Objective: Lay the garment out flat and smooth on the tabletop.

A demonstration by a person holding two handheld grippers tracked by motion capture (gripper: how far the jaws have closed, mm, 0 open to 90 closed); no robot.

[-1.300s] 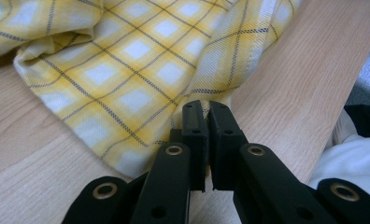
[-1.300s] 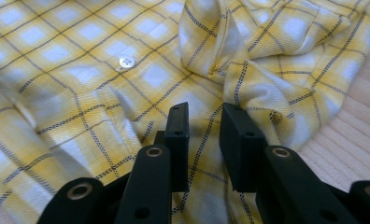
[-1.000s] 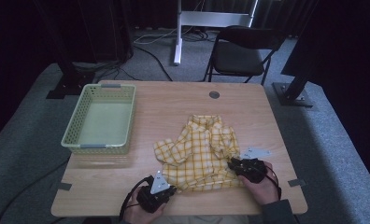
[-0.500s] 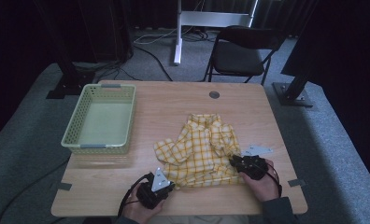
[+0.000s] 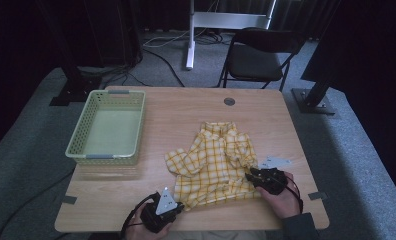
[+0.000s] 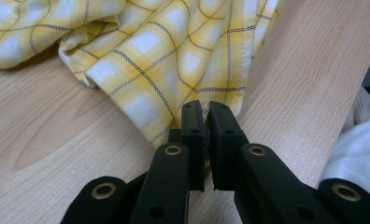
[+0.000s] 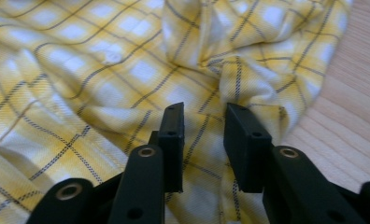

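A yellow plaid shirt (image 5: 216,160) lies crumpled on the wooden table (image 5: 186,110), right of centre. My left gripper (image 5: 178,204) is at the shirt's near-left hem. In the left gripper view its jaws (image 6: 205,109) are pinched together on the hem's edge of the shirt (image 6: 150,56). My right gripper (image 5: 251,176) is at the shirt's near-right side. In the right gripper view its jaws (image 7: 204,116) stand apart over the rumpled shirt (image 7: 80,70). They have just been opening; cloth lies between them and the pads do not press it.
A pale green plastic basket (image 5: 106,156) stands on the table's left side, with nothing in it. A round grommet (image 5: 229,101) sits near the far edge. A folding chair (image 5: 256,55) and a stand's base are beyond the table.
The left hand has edged slightly toward the table's front edge. The shirt and the right hand stay where they were.
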